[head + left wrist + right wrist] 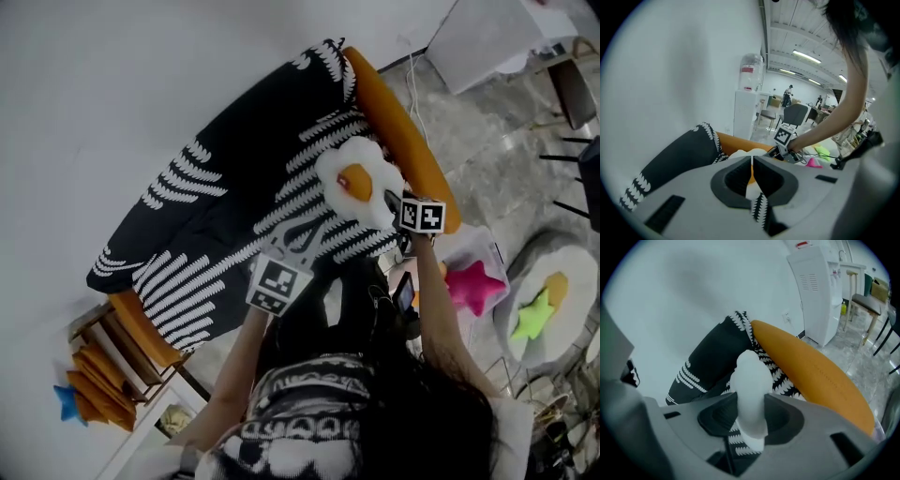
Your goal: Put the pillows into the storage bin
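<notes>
A fried-egg pillow (356, 181), white with an orange yolk, lies on the sofa's black-and-white throw (234, 187). My right gripper (387, 200) is at the pillow's right edge. In the right gripper view its jaws (751, 416) are shut on a white fold of the pillow (751, 380). My left gripper (312, 228) is just left of the pillow, and its jaws (752, 176) stand shut with only a sliver between the pads. The pillow (740, 153) shows beyond them. A clear storage bin (489, 248) on the floor to the right holds a pink star pillow (472, 284).
The orange sofa (405, 131) stands against a white wall. A green star pillow (532, 316) and an orange one (557, 287) lie on a round white cushion at the right. Orange cushions (98, 380) and a blue star (66, 401) sit by a rack at the lower left.
</notes>
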A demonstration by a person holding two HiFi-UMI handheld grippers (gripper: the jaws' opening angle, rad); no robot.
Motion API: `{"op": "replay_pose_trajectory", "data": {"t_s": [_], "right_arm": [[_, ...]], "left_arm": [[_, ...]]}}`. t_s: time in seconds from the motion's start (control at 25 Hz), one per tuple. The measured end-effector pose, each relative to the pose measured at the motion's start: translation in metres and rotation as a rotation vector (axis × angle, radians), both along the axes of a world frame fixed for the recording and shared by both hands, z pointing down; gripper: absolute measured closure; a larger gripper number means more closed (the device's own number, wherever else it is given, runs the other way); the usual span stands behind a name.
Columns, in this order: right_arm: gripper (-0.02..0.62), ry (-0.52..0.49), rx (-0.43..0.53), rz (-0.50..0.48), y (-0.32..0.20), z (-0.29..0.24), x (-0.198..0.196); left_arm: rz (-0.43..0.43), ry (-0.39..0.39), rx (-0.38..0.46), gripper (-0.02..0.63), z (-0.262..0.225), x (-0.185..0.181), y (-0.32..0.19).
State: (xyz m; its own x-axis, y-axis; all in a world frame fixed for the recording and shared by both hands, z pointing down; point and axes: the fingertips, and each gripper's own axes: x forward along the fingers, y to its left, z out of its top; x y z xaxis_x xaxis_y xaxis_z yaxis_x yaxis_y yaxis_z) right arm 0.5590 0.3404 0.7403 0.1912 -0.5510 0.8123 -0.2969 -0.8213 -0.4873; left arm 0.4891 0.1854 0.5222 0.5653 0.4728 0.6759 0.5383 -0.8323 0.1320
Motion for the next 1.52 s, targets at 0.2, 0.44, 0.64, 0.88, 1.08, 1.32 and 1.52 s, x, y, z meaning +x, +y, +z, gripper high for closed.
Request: {"op": "replay_pose_trajectory", "data": {"t_s": [0.2, 0.44, 0.64, 0.88, 1.08, 1.32, 1.52], "right_arm": [[0.453, 0.034, 0.007, 0.047, -0.020, -0.035, -0.054], [0.471, 0.127, -0.023, 0.066, -0.048, -0.082, -0.121], [0.474, 0.188, -0.041, 0.045, -0.067, -0.119, -0.187], [0.475, 0.225, -0.025, 0.139, -0.069, -0.145, -0.242], [0.474, 0.238, -0.064, 0.197, -0.038, -0.157, -0.273], [0.474, 0.247, -0.097, 0.325, 0.015, -0.164, -0.322], [0.474, 0.243, -0.107, 0.454, 0.092, -0.166, -0.378]], "left_arm": [[0.036, 0.022, -0.004, 0.592, -0.013, -0.048, -0.008], [0.093, 0.071, -0.015, 0.592, -0.031, -0.126, -0.028], [0.131, 0.093, -0.029, 0.592, -0.042, -0.193, -0.049], [0.175, 0.077, -0.041, 0.592, -0.037, -0.254, -0.069], [0.228, 0.089, -0.074, 0.592, -0.039, -0.267, -0.046], [0.403, 0.099, -0.090, 0.592, -0.040, -0.277, 0.008], [0.584, 0.134, -0.077, 0.592, -0.049, -0.290, 0.092]]}}
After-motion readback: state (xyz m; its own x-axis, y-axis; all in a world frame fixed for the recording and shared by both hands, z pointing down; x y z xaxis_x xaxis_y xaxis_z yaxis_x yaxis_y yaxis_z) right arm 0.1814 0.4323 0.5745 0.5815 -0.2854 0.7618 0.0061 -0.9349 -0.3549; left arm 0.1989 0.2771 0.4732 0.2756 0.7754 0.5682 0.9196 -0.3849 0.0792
